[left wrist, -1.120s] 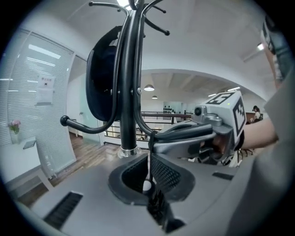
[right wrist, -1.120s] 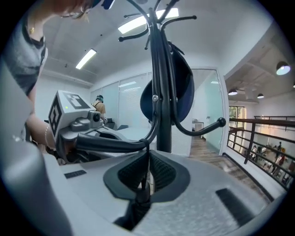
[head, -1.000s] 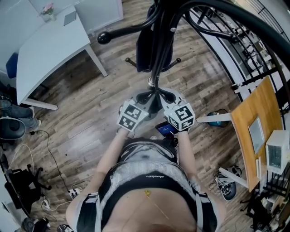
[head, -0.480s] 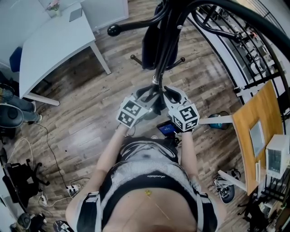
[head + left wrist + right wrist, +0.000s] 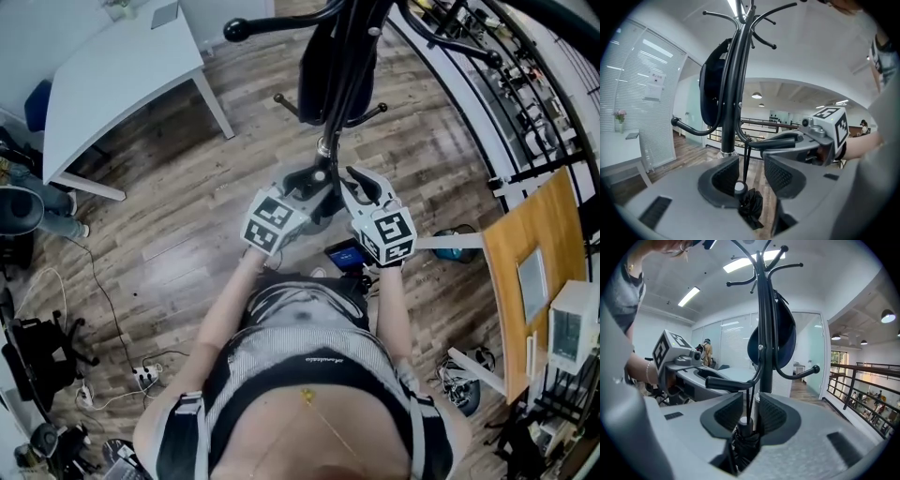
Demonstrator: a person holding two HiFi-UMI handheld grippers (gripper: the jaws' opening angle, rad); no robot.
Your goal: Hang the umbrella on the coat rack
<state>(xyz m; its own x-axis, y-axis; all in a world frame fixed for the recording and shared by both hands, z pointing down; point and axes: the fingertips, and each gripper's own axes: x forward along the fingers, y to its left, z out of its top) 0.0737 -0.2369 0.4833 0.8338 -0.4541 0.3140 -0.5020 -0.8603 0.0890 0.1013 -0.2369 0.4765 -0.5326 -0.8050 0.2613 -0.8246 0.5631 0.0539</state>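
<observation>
The hanging itself is judged to be done, and the step in hand is the release. In the left gripper view the folded black umbrella (image 5: 749, 208) is seen low in the middle of the frame. It hangs by its thin strap (image 5: 745, 161) from a short hook (image 5: 780, 142) of the coat rack (image 5: 735, 93), whose pole runs up the upper middle.

The left tool (image 5: 751, 174) is spread wide, its jaws having just been opening. The umbrella's cap lies between them, close to the left-hand one, and no pad is pressed on it. In the right gripper view the right tool (image 5: 749, 414) is parted only narrowly, its jaws likewise having just been opening. The umbrella's top sits between the pads, and no pinch on it can be made out.

For the next move, both tools would need to be drawn straight back from the pole. The right one is best opened further first, so that the strap is not dragged off the hook.

No brand name can be read. Only black-and-white square markers (image 5: 834, 124) are seen on the tools, and a sheet (image 5: 655, 85) on the left wall is too small to read.
</observation>
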